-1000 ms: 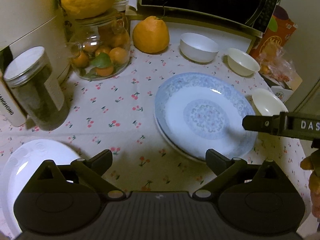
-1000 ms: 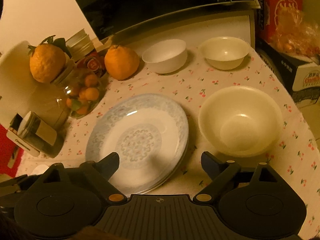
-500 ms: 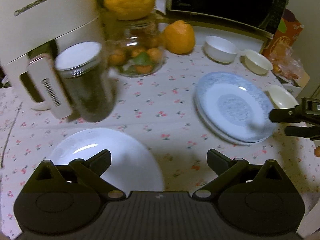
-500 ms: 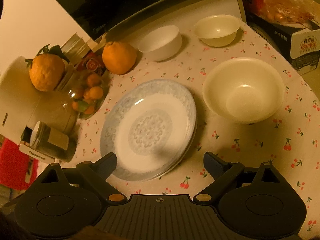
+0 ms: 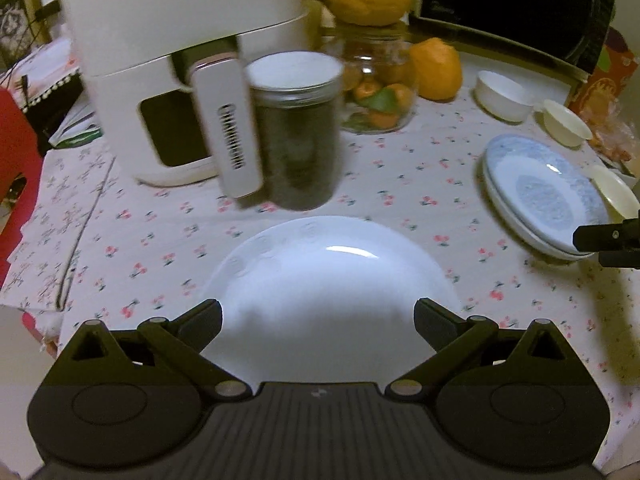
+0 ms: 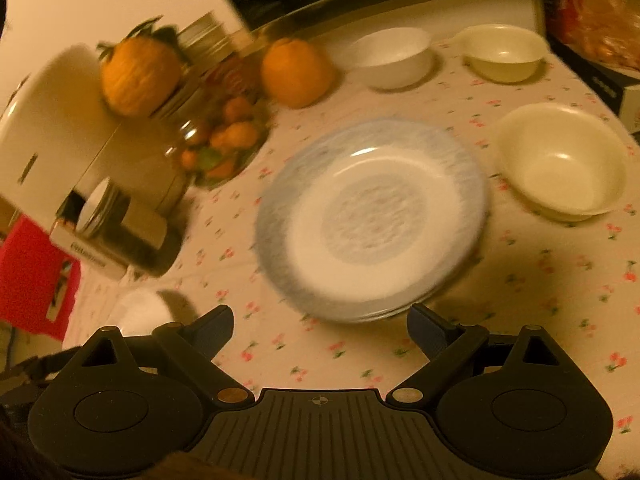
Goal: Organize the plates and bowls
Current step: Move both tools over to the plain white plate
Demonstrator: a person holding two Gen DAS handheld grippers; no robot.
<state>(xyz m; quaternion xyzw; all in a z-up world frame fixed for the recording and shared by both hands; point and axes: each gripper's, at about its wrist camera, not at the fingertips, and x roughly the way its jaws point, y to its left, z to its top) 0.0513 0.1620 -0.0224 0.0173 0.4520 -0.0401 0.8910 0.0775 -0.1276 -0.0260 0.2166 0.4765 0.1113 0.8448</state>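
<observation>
A plain white plate [image 5: 332, 280] lies on the cherry-print cloth right in front of my left gripper [image 5: 318, 316], which is open and empty above its near edge. To the right sits a stack of blue-patterned plates [image 5: 544, 192] [image 6: 372, 220]. My right gripper [image 6: 320, 324] is open and empty, just short of that stack's near rim; its fingers [image 5: 608, 236] show at the right edge of the left wrist view. A large cream bowl [image 6: 560, 160] stands right of the stack. A white bowl [image 6: 392, 56] and a small cream bowl [image 6: 504, 56] sit at the back.
A white appliance [image 5: 180, 60], a dark-filled jar [image 5: 296, 132], a glass jar of small oranges [image 5: 376, 92] and loose large oranges [image 5: 436, 68] crowd the back left. A microwave [image 5: 512, 12] and snack boxes [image 6: 592, 12] line the back right. A red object [image 5: 16, 152] stands off the table's left edge.
My left gripper swung left, from over the blue plates to the white plate, now centred before it. My right gripper shifted a little, staying near the blue stack. Both stayed open.
</observation>
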